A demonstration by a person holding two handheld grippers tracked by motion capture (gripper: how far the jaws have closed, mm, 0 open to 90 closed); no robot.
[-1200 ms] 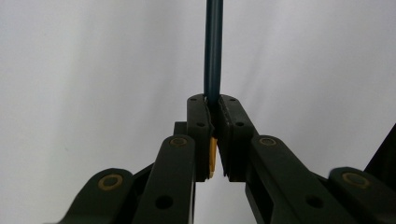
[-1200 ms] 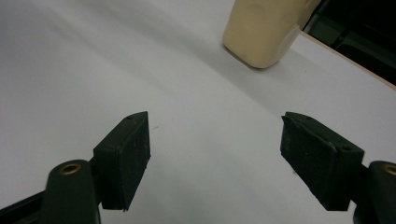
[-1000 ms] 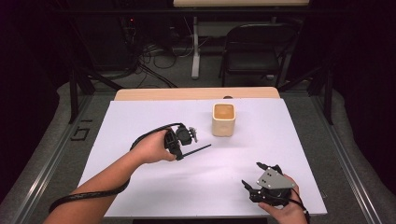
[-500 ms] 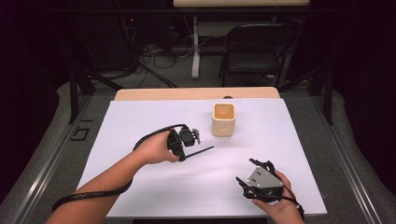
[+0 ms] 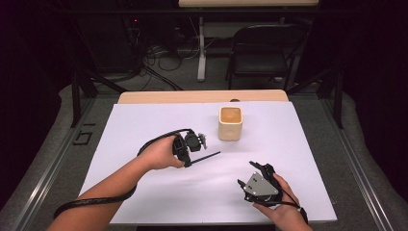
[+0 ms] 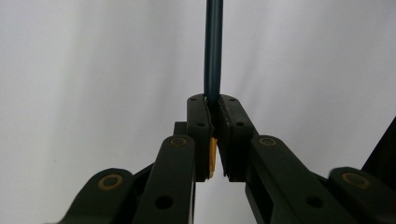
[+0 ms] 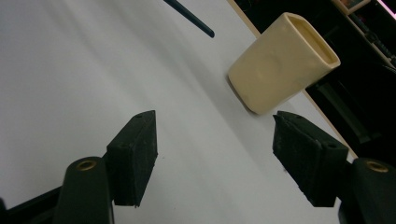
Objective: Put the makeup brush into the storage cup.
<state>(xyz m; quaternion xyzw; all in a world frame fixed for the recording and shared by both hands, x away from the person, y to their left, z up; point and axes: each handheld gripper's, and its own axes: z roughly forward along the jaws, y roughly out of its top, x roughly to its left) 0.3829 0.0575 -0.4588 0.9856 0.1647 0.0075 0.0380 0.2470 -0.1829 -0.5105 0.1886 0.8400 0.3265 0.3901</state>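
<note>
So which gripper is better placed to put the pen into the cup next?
Probably the left gripper: it is shut on the dark pen, whose tip points toward the cream cup. The right gripper is open, empty and nearer the table's front edge.

A thin dark rod (image 5: 206, 157), perhaps a pen, sticks out level above the white table (image 5: 144, 125). Just beyond its tip stands an upright, open cream cup (image 5: 230, 123).
</note>
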